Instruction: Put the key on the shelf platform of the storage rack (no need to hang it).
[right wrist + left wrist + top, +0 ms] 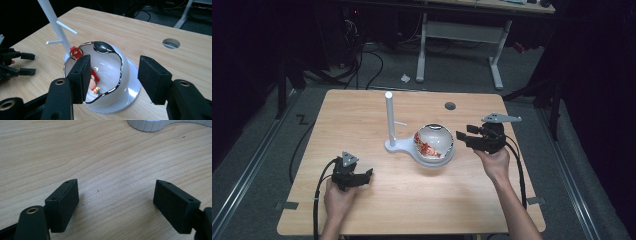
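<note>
Right tool (pixel 112 77) hovering by the glossy white egg-shaped bowl (pixel 434 142)

The bowl is sitting on the white stand's round base (pixel 398 146), just right of its upright post, mouth tilting toward the right tool; both tools, left (pixel 115 202) included, are standing apart, gripping nothing, over the wooden surface (pixel 412 195).

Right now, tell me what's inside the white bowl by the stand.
Inside the white bowl lies a small cartoon figure in red and orange, with a red tag at the rim. The right gripper's near jaw covers part of the figure, so the rest can't be seen.
</note>
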Tool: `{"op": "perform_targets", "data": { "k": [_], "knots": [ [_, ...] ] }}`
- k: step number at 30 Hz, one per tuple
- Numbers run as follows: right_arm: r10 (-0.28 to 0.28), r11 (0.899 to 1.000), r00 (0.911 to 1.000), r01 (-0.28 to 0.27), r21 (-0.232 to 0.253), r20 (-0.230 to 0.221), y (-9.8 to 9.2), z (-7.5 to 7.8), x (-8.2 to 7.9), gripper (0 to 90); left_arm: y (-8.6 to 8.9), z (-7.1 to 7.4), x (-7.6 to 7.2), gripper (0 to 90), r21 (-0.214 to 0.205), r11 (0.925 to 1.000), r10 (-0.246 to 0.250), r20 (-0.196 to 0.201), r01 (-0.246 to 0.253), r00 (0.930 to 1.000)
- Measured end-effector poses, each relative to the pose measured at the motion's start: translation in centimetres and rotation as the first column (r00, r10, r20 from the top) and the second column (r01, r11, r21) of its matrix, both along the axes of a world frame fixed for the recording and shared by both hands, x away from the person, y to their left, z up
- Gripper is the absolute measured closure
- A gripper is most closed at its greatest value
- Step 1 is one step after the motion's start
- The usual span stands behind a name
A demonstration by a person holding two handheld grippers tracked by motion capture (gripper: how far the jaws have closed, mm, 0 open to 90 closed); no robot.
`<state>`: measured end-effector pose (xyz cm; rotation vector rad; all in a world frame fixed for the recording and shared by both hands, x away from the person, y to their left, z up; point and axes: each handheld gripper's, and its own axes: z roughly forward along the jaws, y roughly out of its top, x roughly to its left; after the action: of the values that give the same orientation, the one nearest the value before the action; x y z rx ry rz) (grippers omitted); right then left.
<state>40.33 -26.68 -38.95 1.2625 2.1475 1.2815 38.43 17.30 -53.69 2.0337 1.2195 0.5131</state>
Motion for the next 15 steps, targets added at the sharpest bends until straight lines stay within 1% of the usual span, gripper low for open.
{"op": "perform_targets", "data": {
  "k": [2, 6, 8, 12, 15],
  "knots": [
    [-0.011, 1.000, 0.9999, 0.011, 0.001, 0.000, -0.4, 0.2, -0.2, 44.2, 0.0, 0.0, 0.0, 21.1, 0.000, 1.0000, 0.000, 0.000, 0.000, 1.0000],
    [-0.026, 0.999, 0.9996, 0.026, 0.024, 0.006, -1.1, 0.4, -0.7, 44.1, 0.0, 0.0, 0.0, 21.1, 0.000, 1.0000, 0.000, 0.000, 0.000, 1.0000],
    [-0.033, 0.999, 0.9995, 0.033, 0.035, -0.003, -1.5, 0.2, -0.9, 43.9, 0.0, 0.0, 0.0, 21.1, 0.000, 1.0000, 0.000, 0.000, 0.000, 1.0000],
    [-0.053, 0.998, 0.9986, 0.053, 0.034, 0.000, -2.4, 0.3, -1.4, 43.6, 0.0, 0.0, 0.0, 21.1, 0.000, 1.0000, 0.000, 0.000, 0.000, 1.0000],
    [-0.062, 0.998, 0.9979, 0.061, 0.034, 0.020, -3.0, 0.8, -2.0, 43.7, 0.0, 0.0, 0.0, 21.0, 0.000, 1.0000, 0.000, 0.000, 0.000, 1.0000]
  ]
}}
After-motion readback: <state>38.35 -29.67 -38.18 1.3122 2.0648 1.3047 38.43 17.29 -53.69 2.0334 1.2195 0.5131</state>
